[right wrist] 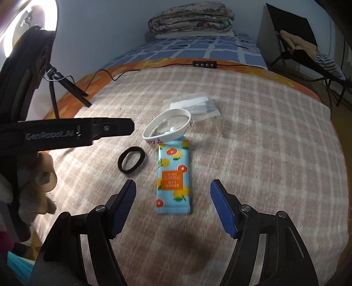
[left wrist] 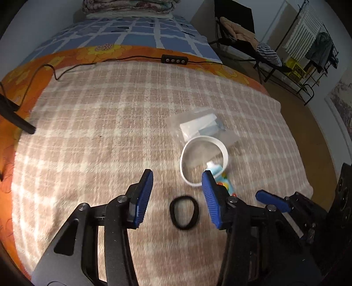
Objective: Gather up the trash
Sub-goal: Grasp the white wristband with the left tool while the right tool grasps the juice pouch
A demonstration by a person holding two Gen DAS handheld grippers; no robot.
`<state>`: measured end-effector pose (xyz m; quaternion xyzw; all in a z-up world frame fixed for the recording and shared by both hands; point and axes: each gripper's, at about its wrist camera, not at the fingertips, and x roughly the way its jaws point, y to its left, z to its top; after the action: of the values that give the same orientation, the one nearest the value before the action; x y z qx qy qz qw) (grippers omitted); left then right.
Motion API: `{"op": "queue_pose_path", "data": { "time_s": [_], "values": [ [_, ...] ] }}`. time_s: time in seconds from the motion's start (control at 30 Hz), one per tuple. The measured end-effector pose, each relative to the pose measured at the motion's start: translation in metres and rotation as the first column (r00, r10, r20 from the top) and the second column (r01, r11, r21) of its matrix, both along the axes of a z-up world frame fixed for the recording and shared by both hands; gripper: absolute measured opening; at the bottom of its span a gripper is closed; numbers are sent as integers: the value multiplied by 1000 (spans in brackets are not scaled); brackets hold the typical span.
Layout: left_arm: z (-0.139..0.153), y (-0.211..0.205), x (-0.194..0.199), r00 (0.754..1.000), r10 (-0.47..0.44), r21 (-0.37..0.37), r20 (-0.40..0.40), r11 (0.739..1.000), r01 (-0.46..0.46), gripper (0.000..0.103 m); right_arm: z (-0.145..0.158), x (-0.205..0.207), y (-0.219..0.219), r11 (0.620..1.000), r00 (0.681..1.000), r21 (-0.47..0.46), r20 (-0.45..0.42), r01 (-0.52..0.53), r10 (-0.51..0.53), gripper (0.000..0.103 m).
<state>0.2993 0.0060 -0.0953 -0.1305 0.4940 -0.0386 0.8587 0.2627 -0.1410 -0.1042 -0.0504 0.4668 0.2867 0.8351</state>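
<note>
Four scraps lie mid-frame on our checked blanket [right wrist: 253, 136]: fruit-print packet [right wrist: 173, 178], white ring [right wrist: 168, 126] touching its top, clear bag [right wrist: 193, 105] behind, black band [right wrist: 131, 161] left. Both our claws, left gripper [left wrist: 177, 177] and right gripper [right wrist: 172, 186], stand apart, empty. Folded quilts [right wrist: 191, 16] sit top centre.

A bedroom in a home. Ahead of each tool stretches a bed [right wrist: 264, 154] under a beige plaid blanket, with an orange flowered sheet [right wrist: 136, 63] and a blue checked cover [right wrist: 187, 49] beyond, and folded quilts [right wrist: 191, 18] stacked at the far end. Off to the right stand a folding chair [left wrist: 253, 46] draped with clothes and a clothes rack [left wrist: 312, 44] with hanging garments.
</note>
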Motion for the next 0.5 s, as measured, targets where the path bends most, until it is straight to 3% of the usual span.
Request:
{"op": "queue_pose_path", "data": {
  "time_s": [0.23,0.3,0.4,0.5],
  "values": [
    [-16,-2,19,1000,5,-15,-18,1000,-5,38,-9,18,8,1000,1000,0,-10,0,0,65],
    [-21,-3,22,1000,1,-18,-28,1000,-2,25,-12,20,12,1000,1000,-13,-7,-5,5,63],
    [-27,-6,24,999,0,-12,-39,1000,0,13,-16,22,17,1000,1000,-25,-11,-12,11,62],
    [-30,-8,25,999,4,-1,-36,1000,-4,7,-19,25,23,999,1000,-41,-4,-14,14,58]
  ]
}}
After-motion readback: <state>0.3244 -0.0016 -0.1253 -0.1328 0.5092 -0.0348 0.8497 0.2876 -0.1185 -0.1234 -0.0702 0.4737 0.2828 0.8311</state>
